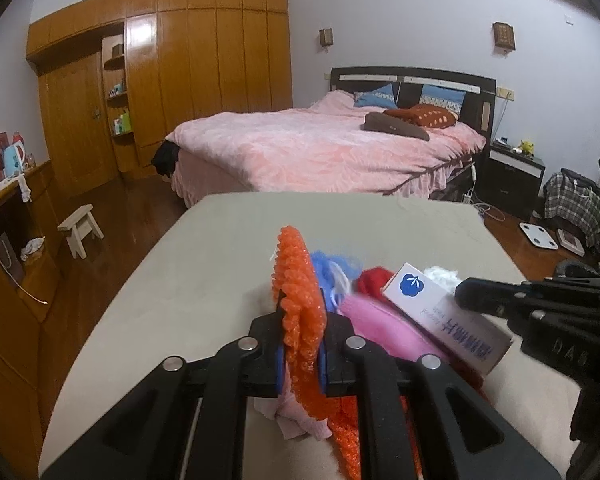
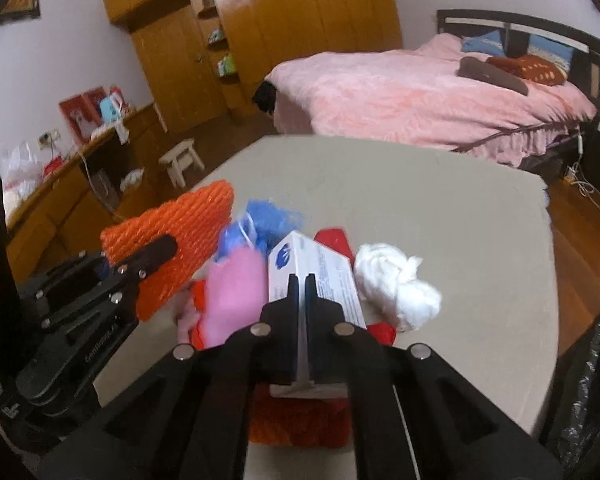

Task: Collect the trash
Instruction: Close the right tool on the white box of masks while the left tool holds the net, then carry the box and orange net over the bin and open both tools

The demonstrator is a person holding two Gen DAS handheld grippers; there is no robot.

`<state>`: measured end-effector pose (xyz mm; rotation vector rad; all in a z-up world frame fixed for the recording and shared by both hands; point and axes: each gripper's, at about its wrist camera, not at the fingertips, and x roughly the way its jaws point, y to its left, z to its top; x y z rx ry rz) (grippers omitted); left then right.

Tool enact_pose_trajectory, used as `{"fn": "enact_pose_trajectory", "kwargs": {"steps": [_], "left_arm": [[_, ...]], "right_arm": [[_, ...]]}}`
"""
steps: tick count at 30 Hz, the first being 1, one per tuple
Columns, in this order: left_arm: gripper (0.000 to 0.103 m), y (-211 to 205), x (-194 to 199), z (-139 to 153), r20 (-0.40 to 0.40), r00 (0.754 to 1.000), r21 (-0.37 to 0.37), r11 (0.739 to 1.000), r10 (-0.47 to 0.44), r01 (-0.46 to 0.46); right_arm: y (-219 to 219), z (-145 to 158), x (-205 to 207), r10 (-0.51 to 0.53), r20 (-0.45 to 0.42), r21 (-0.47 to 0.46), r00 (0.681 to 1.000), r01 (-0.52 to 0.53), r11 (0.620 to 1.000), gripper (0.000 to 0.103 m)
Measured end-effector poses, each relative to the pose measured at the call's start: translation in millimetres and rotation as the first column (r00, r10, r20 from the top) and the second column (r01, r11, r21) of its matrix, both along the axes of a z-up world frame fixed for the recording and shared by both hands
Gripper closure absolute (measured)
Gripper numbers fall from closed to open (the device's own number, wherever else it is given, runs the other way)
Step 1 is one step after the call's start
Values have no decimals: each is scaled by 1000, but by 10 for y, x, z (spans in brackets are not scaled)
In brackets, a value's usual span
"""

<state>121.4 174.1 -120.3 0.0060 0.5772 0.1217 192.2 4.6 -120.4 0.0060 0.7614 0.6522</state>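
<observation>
My left gripper point(image 1: 302, 320) is shut on an orange foam net point(image 1: 300, 300) and holds it upright above the beige table point(image 1: 220, 248). It also shows in the right wrist view point(image 2: 168, 252). My right gripper point(image 2: 303, 280) is shut on a white box with a blue logo point(image 2: 320, 276), also seen in the left wrist view point(image 1: 440, 316). Beneath lie a pink foam piece point(image 2: 228, 300), blue plastic point(image 2: 260, 220), red scraps point(image 2: 334, 240) and a crumpled white tissue point(image 2: 396, 284).
A black trash bag point(image 2: 588, 380) hangs at the table's right edge. A pink bed point(image 1: 320, 148) stands beyond the table, a wooden wardrobe point(image 1: 204, 60) behind. A small stool point(image 1: 82, 228) and a low cabinet point(image 1: 8, 248) are at left.
</observation>
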Motion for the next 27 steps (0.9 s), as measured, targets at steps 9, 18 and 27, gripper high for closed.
{"fn": "enact_pose_trajectory", "kwargs": {"steps": [9, 18, 27], "left_arm": [[91, -47, -42, 16, 0, 1000, 1, 1000, -12, 12], [91, 8, -16, -91, -32, 999, -5, 1000, 1, -1], [91, 55, -4, -110, -42, 999, -11, 1000, 10, -11]], "right_arm": [[-92, -62, -39, -18, -58, 1, 998, 18, 1000, 57], [-55, -296, 137, -30, -124, -32, 992, 27, 999, 39], [72, -294, 80, 6, -86, -51, 996, -11, 999, 45]]}}
